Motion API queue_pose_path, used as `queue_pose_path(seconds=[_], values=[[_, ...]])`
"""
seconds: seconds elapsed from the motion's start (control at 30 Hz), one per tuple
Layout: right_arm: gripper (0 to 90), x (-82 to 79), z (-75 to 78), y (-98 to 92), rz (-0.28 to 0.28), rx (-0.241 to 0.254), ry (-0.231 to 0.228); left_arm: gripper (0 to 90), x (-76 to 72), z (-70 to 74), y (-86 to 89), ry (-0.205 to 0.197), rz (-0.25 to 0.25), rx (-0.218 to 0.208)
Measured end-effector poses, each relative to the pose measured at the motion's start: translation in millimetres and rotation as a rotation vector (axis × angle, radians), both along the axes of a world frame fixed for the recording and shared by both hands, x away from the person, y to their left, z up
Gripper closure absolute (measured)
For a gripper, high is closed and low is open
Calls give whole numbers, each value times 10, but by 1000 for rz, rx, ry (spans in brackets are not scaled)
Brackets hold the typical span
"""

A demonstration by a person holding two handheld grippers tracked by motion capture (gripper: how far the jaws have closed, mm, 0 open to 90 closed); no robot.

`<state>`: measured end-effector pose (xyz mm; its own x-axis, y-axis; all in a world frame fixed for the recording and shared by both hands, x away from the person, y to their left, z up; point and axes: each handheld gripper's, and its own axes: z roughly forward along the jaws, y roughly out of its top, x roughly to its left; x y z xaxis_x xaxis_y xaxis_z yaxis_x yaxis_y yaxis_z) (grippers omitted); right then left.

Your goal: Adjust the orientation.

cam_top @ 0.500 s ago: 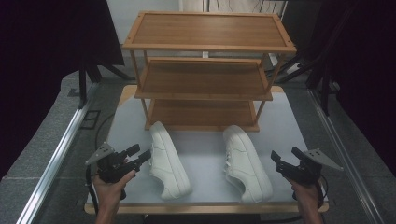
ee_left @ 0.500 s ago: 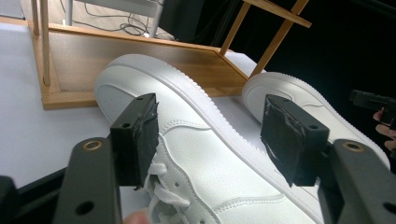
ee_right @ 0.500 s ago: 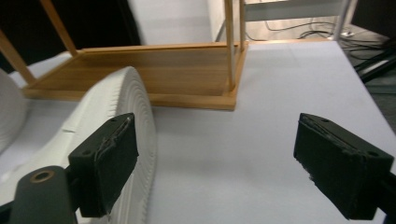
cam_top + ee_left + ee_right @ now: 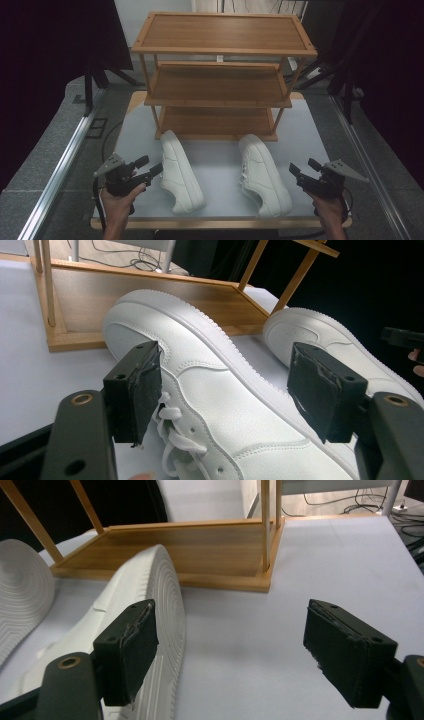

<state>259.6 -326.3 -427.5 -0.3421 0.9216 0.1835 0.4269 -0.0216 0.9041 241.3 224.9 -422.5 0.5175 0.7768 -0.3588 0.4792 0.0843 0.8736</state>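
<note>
Two white sneakers lie on a pale table in front of a three-shelf wooden rack. The left sneaker rests on its side, as does the right sneaker, whose ribbed sole faces the right gripper view. My left gripper is just left of the left sneaker, jaws open and aimed at its upper, touching nothing. To the right of the right sneaker, my right gripper stands open over bare table.
The rack's bottom shelf sits directly on the table just behind the shoes' far ends. Metal rails run along the floor on both sides of the table. The table's front edge is close beneath both hands.
</note>
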Motion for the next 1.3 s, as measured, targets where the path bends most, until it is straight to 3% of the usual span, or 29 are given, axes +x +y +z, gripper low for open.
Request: queue_pose_path(seconds=[0.4,0.7,1.0,1.1,1.3], values=[[250,-35,11,-59,22,23,0,336,-70,39,19,-13,16,17],[266,-36,-6,-103,25,46,15,346,-52,-8,24,1,20,-11],[276,-78,-51,-80,41,50,32,378,-104,25,34,-2,29,11],[279,-77,-54,-62,44,43,31,437,-140,42,56,-1,61,32],[284,-77,-90,-80,34,48,45,582,-215,25,62,19,59,33]])
